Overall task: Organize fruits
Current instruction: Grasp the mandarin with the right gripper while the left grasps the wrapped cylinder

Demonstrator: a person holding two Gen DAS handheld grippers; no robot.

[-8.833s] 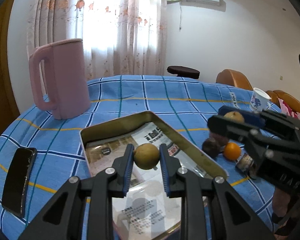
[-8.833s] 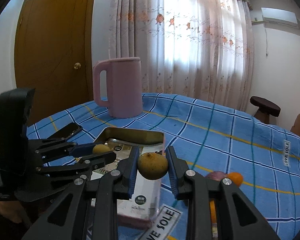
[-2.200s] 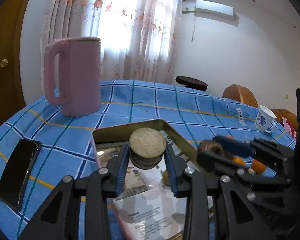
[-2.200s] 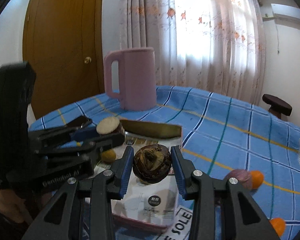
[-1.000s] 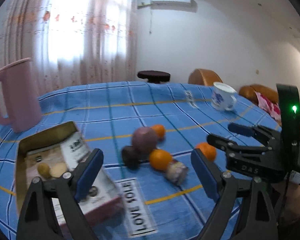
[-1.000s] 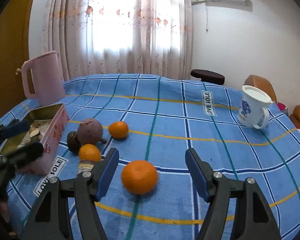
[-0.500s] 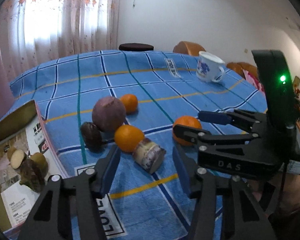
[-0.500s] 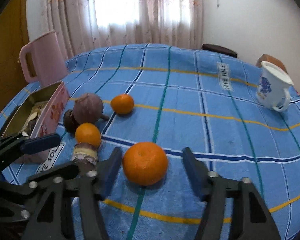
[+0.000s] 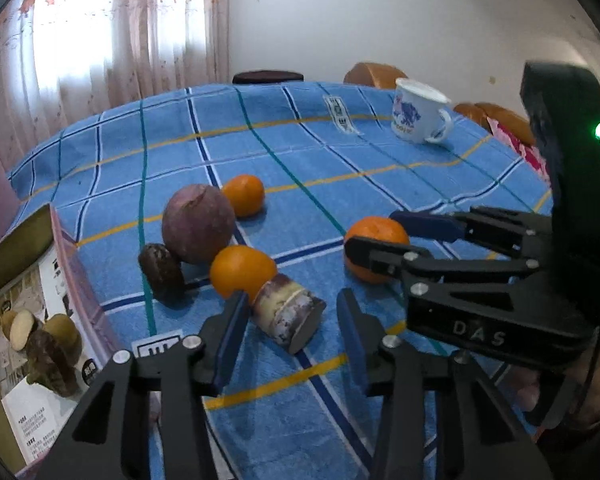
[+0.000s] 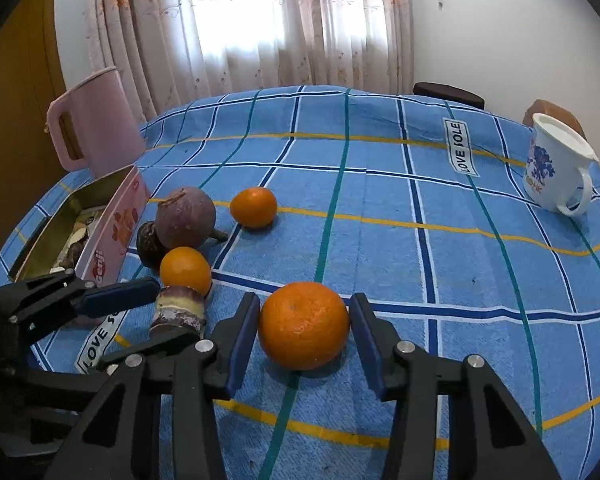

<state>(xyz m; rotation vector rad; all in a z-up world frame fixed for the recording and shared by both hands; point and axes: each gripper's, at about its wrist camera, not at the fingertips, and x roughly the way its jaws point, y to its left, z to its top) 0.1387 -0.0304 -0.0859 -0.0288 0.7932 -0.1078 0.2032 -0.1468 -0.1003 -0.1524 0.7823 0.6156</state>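
My left gripper straddles a short purple-skinned cane piece that lies on the blue checked cloth. Its jaws are closing, with a gap still on the right side. My right gripper brackets a large orange, and its jaws are closing, the pads just off the peel. Left of them lie two smaller oranges, a round purple fruit and a small dark fruit. The open tin box at the left edge holds several fruit pieces.
A white mug with blue print stands at the far right of the round table. A pink jug stands behind the tin box. A dark stool and orange chairs sit beyond the far edge. A hand shows at the lower right in the left wrist view.
Both grippers have sunk toward the cloth and narrowed their jaws, the left around the cane piece, the right around the large orange. The fruits have not moved.
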